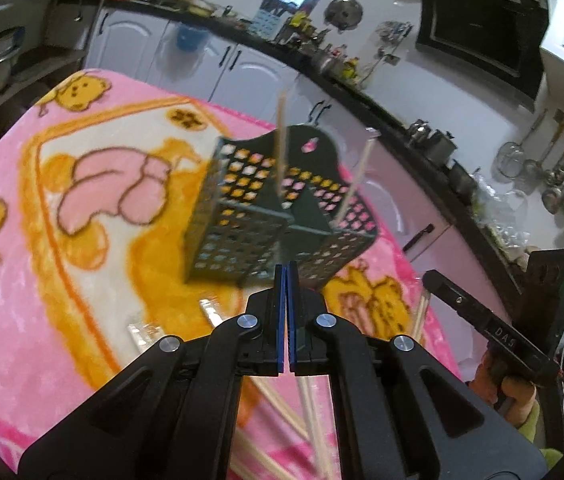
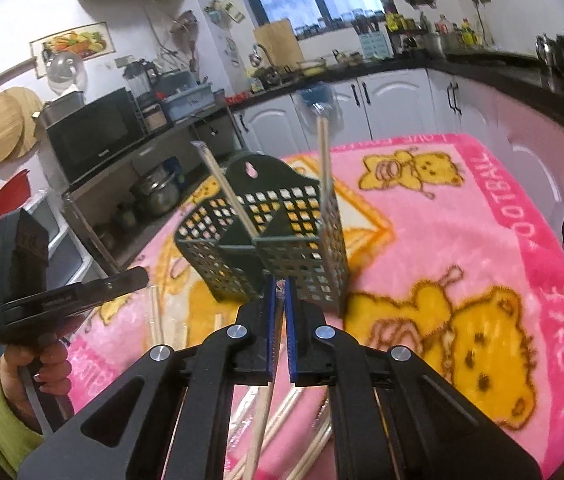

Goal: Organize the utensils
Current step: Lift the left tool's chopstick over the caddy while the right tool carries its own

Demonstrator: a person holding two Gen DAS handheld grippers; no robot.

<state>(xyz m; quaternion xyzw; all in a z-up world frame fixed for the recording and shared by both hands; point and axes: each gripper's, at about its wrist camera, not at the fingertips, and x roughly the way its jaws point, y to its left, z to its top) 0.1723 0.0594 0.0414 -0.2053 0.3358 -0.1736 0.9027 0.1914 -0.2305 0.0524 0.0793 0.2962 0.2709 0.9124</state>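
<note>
Pink bear-print blanket [image 2: 461,216] in a kitchen, dark utensil basket [image 2: 266,248] mid-blanket; left gripper [image 1: 286,280] clenched empty, right gripper [image 2: 278,292] apparently clamping a chopstick [image 2: 262,420]

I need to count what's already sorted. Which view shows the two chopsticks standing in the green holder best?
The right wrist view: the holder is sharper there, and both chopsticks show full length against its mesh. The left wrist view shows the same holder and both sticks, but motion-blurred.
</note>
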